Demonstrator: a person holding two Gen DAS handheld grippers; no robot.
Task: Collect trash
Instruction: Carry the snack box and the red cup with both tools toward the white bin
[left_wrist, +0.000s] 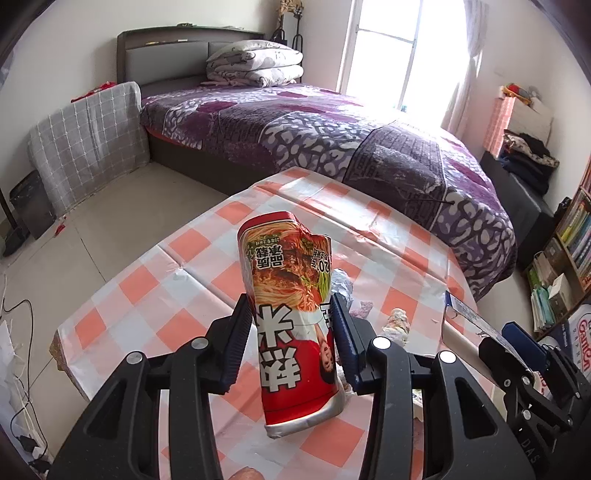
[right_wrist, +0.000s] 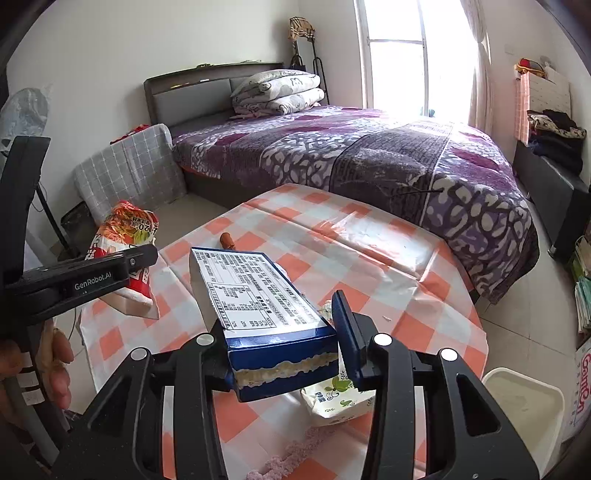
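Observation:
My left gripper (left_wrist: 291, 314) is shut on a red noodle packet (left_wrist: 291, 306) and holds it upright above the checked table (left_wrist: 147, 280). The packet also shows in the right wrist view (right_wrist: 125, 243), clamped in the left gripper (right_wrist: 147, 254). My right gripper (right_wrist: 280, 325) is shut on a flat blue box (right_wrist: 255, 291) with a white printed label, held above the table (right_wrist: 369, 236). The box and right gripper show at the right edge of the left wrist view (left_wrist: 469, 314). Crumpled wrappers (left_wrist: 397, 321) lie on the table.
A white bin (right_wrist: 524, 398) stands at the table's right. A floral tissue pack (right_wrist: 340, 398) and a pink crocheted piece (right_wrist: 295, 450) lie under the box. A small orange object (right_wrist: 226, 238) lies farther back. A bed (right_wrist: 351, 155) stands beyond; bookshelves (left_wrist: 569, 240) are at right.

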